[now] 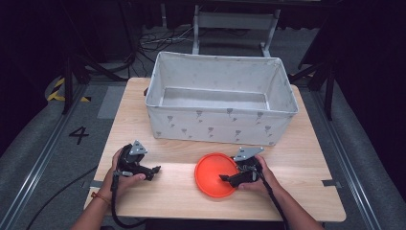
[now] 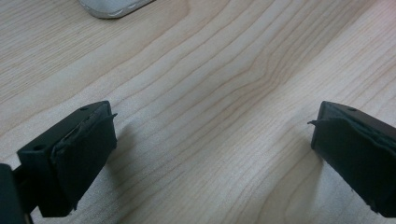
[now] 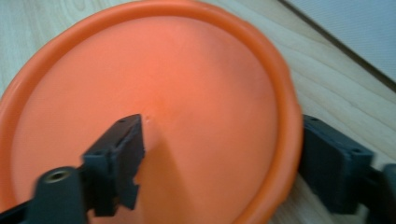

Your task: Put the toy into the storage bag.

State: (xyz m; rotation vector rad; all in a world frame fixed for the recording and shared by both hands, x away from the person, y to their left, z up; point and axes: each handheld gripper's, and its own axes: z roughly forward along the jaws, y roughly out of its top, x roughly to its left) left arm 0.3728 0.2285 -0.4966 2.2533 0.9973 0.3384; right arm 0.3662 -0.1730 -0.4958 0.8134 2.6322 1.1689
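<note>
Right gripper (image 1: 229, 178) jaws spread astride orange plate (image 1: 213, 175) rim; left gripper (image 1: 154, 171) spread; bin (image 1: 220, 124) behind.

So it's a light wood-grain table (image 1: 297, 163) with a big white fabric bin (image 1: 219, 122) sitting on the far half, open top, little grey print on the sides. Just in front of the bin, toward its right end, there's an orange plate (image 1: 210, 177) lying flat on the wood, close to the bin but not touching it.
</note>
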